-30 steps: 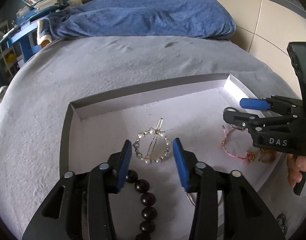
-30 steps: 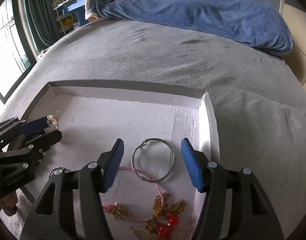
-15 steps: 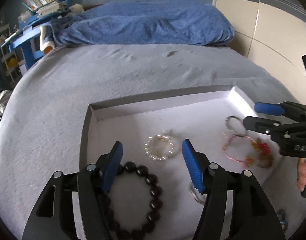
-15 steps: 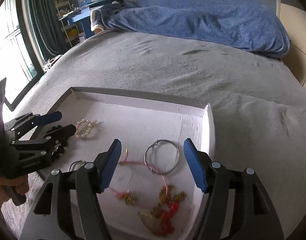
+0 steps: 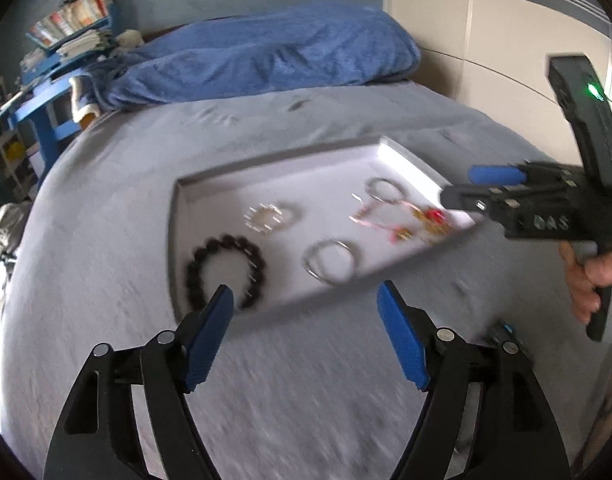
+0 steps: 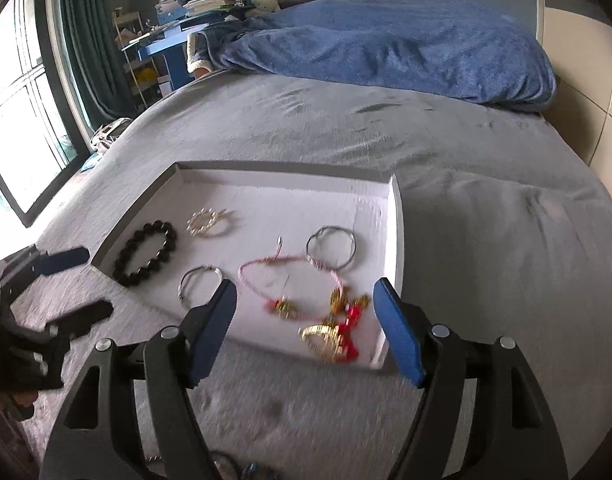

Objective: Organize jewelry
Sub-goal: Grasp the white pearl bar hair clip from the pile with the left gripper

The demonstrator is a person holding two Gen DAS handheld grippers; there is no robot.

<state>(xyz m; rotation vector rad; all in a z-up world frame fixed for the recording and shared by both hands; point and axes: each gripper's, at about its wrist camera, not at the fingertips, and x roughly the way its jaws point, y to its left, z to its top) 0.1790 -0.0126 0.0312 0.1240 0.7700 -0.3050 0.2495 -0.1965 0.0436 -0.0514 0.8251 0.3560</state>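
While the left gripper (image 5: 306, 300) gapes empty at lower centre of its view, the white tray (image 5: 177, 240) lies mid-frame holding a dark bead bracelet (image 5: 223, 270). In the right view, the right gripper (image 6: 303, 296) also stands apart, empty, below a pink cord bracelet (image 6: 289, 280) in the tray.
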